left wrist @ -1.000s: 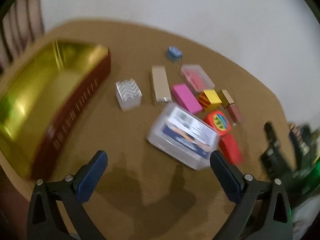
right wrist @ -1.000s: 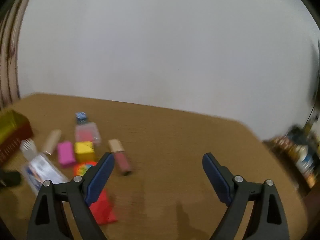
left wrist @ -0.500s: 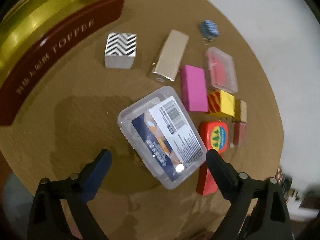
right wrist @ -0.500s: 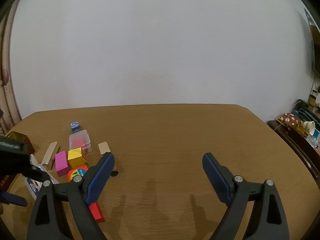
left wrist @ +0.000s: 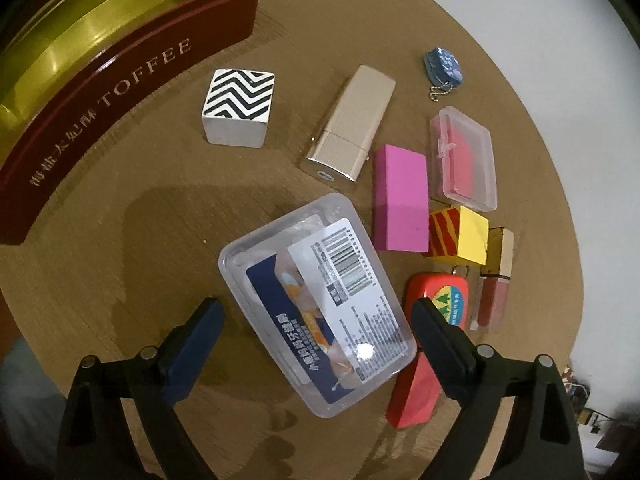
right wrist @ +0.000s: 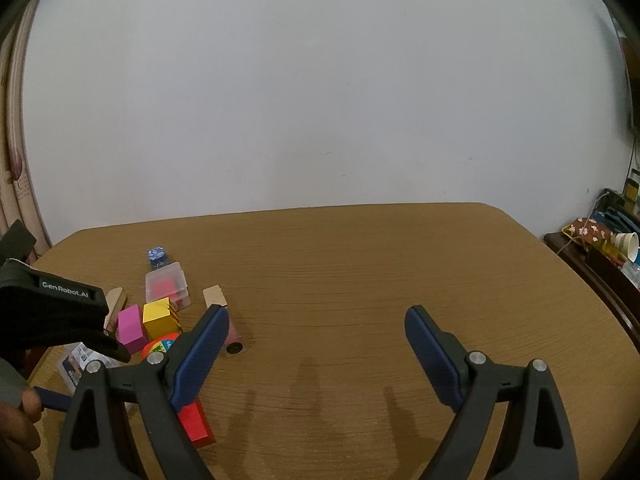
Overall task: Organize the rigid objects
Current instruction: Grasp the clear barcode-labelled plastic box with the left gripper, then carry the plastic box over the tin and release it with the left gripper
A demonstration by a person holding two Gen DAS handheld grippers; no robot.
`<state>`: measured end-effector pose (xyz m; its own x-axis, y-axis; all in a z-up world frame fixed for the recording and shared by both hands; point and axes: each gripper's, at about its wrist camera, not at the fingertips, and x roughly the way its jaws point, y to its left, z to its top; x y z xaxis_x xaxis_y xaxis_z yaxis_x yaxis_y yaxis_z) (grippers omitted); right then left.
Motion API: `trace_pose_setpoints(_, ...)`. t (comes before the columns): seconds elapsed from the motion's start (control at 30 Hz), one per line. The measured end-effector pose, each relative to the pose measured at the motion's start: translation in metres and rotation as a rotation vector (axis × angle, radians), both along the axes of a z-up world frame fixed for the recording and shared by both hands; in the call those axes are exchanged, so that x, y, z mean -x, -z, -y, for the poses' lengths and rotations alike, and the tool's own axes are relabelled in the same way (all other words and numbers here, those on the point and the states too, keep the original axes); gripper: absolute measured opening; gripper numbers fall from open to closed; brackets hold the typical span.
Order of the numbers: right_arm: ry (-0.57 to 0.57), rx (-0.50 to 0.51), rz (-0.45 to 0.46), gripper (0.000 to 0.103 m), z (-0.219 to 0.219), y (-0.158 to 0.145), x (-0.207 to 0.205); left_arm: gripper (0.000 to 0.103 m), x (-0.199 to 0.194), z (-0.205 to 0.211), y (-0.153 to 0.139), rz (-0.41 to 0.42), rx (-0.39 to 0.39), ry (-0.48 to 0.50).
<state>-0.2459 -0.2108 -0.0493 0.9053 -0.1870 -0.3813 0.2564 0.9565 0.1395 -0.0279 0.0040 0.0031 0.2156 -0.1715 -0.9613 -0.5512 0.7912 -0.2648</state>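
Note:
In the left wrist view my left gripper (left wrist: 316,320) is open, its jaws either side of the near end of a clear plastic box with a barcode label (left wrist: 316,308). Around it lie a zigzag block (left wrist: 238,108), a gold case (left wrist: 350,122), a pink block (left wrist: 400,198), a small clear box with red contents (left wrist: 464,158), a yellow-red block (left wrist: 460,236), a red round-label tin (left wrist: 440,300), a red block (left wrist: 414,396), a lip gloss (left wrist: 494,292) and a blue keychain (left wrist: 444,64). An open toffee tin (left wrist: 112,72) lies at the left. My right gripper (right wrist: 314,344) is open and empty over bare table.
The objects cluster at the left of the round brown table (right wrist: 380,280). A white wall rises behind it. A side shelf with paper cups (right wrist: 624,244) stands at the right. The left gripper's body (right wrist: 52,312) shows at the left of the right wrist view.
My left gripper has moved closer and lower over the clear labelled box, now between its jaws. The right wrist view has steadied on the table.

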Motion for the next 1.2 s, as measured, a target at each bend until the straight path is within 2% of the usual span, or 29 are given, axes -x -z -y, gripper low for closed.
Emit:
trace_pose_setpoints(0.03,0.001,0.000,-0.002,0.092,0.000,0.000,-0.001,0.084,0.004,0.000,-0.004,-0.014,-0.026,0.026)
trace_pose_setpoints(0.07,0.001,-0.001,-0.003,0.092,0.001,0.000,-0.001,0.075,-0.036,0.019,-0.026,-0.044,-0.057,0.023)
trace_pose_setpoints(0.1,0.002,-0.002,-0.004,0.092,0.001,0.000,-0.001,0.063,-0.039,0.022,-0.026,-0.061,-0.092,0.050)
trace_pose_setpoints(0.13,0.000,-0.004,-0.005,0.092,0.002,0.000,0.000,0.061,-0.047,0.027,-0.019,-0.071,-0.115,0.079)
trace_pose_setpoints(0.3,0.002,-0.012,-0.010,0.092,0.004,0.001,-0.001,0.060,-0.059,0.027,-0.027,-0.043,-0.097,0.206)
trace_pose_setpoints(0.47,0.002,-0.012,-0.014,0.092,0.005,0.001,-0.002,0.060,-0.048,0.038,-0.042,0.038,-0.141,0.389)
trace_pose_setpoints(0.57,0.003,-0.012,-0.017,0.092,0.005,0.002,-0.002,0.060,-0.033,0.029,-0.069,0.106,-0.165,0.460)
trace_pose_setpoints(0.63,0.004,-0.011,-0.018,0.092,0.005,0.002,-0.001,0.060,-0.024,0.014,-0.101,0.160,-0.173,0.490)
trace_pose_setpoints(0.7,0.004,-0.008,-0.022,0.092,0.006,0.001,-0.002,0.060,-0.018,-0.002,-0.116,0.196,-0.194,0.491)
trace_pose_setpoints(0.73,0.004,-0.007,-0.024,0.092,0.006,0.001,-0.003,0.060,-0.017,-0.019,-0.134,0.216,-0.211,0.486)
trace_pose_setpoints(0.77,0.004,-0.004,-0.026,0.092,0.006,0.001,-0.003,0.060,-0.014,-0.034,-0.132,0.229,-0.219,0.491)
trace_pose_setpoints(0.9,0.010,0.004,-0.034,0.092,0.005,0.001,-0.005,0.060,-0.032,-0.105,-0.153,0.240,-0.306,0.486)
trace_pose_setpoints(0.93,0.012,0.008,-0.036,0.092,0.005,0.001,-0.006,0.060,-0.032,-0.114,-0.155,0.239,-0.321,0.479)
trace_pose_setpoints(1.03,0.015,0.013,-0.042,0.092,0.004,0.001,-0.007,0.060,-0.070,-0.153,-0.134,0.218,-0.387,0.504)
trace_pose_setpoints(1.07,0.020,0.015,-0.044,0.092,0.005,0.002,-0.007,0.060,-0.089,-0.161,-0.110,0.209,-0.391,0.509)
trace_pose_setpoints(1.2,0.025,0.024,-0.057,0.092,0.003,0.003,-0.010,0.060,-0.120,-0.176,-0.076,0.179,-0.355,0.546)
